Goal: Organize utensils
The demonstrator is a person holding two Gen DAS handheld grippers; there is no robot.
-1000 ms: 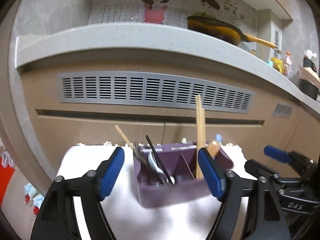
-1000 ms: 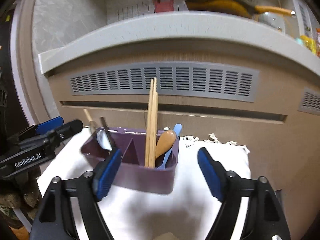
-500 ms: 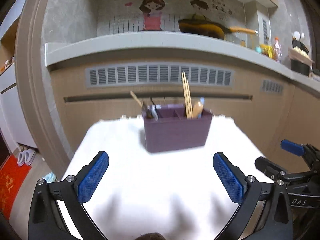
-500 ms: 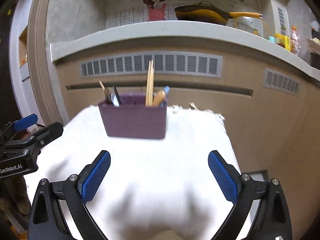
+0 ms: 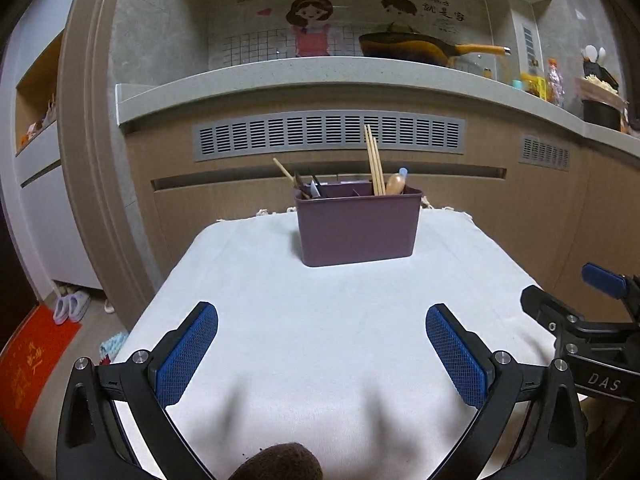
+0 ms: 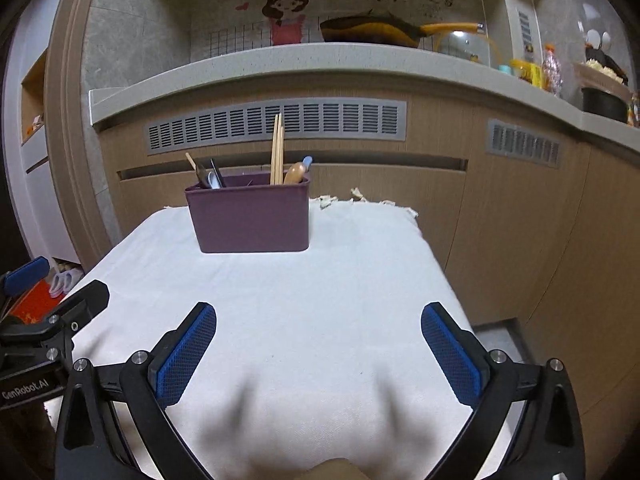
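Your left gripper (image 5: 322, 350) and right gripper (image 6: 318, 348) have just been opening; their fingers stand wide apart with nothing between them. The purple utensil caddy (image 5: 358, 226) stands at twelve o'clock on the white cloth (image 5: 320, 320), holding chopsticks (image 6: 277, 150) and spoons.

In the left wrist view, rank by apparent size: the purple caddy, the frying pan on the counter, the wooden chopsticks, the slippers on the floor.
1. purple caddy
2. frying pan, though it sits farther back, so its true size is unsure
3. wooden chopsticks, long but thin
4. slippers, smallest, near the distorted edge
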